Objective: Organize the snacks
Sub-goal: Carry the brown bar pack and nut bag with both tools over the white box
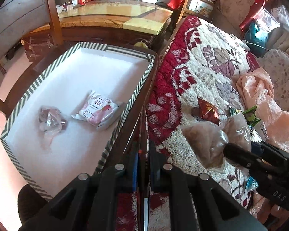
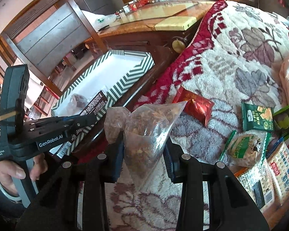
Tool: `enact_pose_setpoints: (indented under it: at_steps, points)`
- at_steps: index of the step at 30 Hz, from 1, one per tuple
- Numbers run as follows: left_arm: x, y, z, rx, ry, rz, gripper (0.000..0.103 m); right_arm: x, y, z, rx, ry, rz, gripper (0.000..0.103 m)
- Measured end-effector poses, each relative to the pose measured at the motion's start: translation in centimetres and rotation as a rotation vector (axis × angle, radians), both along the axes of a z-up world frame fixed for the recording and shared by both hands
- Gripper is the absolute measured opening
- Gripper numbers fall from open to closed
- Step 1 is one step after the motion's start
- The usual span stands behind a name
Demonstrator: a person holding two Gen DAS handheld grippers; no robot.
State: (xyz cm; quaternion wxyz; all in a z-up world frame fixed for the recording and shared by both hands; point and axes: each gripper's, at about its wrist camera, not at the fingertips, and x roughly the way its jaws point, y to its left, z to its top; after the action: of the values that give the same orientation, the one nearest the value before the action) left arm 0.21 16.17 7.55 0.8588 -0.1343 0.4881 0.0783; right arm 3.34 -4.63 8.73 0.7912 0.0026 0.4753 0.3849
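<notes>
My right gripper (image 2: pixel 144 146) is shut on a clear plastic bag of brown snacks (image 2: pixel 146 127), which hangs above the blanket. In the left wrist view the same bag (image 1: pixel 206 140) shows at the right gripper's (image 1: pixel 226 151) tip. My left gripper (image 2: pixel 94 118) is shut on a flat dark packet with white print (image 2: pixel 95 103), held over the near edge of the striped box (image 2: pixel 125 82). In its own view the left gripper (image 1: pixel 144 154) has its jaws close together. The box (image 1: pixel 125 50) holds a pink-and-white packet (image 1: pixel 98 111) and a small clear bag (image 1: pixel 50 121).
Loose snacks lie on the red-and-cream floral blanket (image 2: pixel 231 67): a red packet (image 2: pixel 196 109), green packets (image 2: pixel 257 119), a round cake in a green wrapper (image 2: pixel 244 150) and a cracker pack (image 2: pixel 275 173). A wooden cabinet with a marble top (image 1: pixel 115 17) stands behind. Peach cloth (image 1: pixel 264 100) lies at right.
</notes>
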Motion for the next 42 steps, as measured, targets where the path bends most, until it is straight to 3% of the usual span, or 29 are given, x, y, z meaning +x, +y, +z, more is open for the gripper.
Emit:
enact_pose_setpoints:
  at_steps: [22, 42]
  points:
    - [-1.7, 1.1, 2.0, 0.049, -0.043, 0.042, 0.011, -1.1, 1.9, 2.1, 0.006, -0.028, 0.044, 0.036]
    - [-2.4, 2.3, 1.9, 0.055, -0.039, 0.072, 0.011, -1.9, 4.5, 2.6, -0.007, -0.031, 0.099, 0.036]
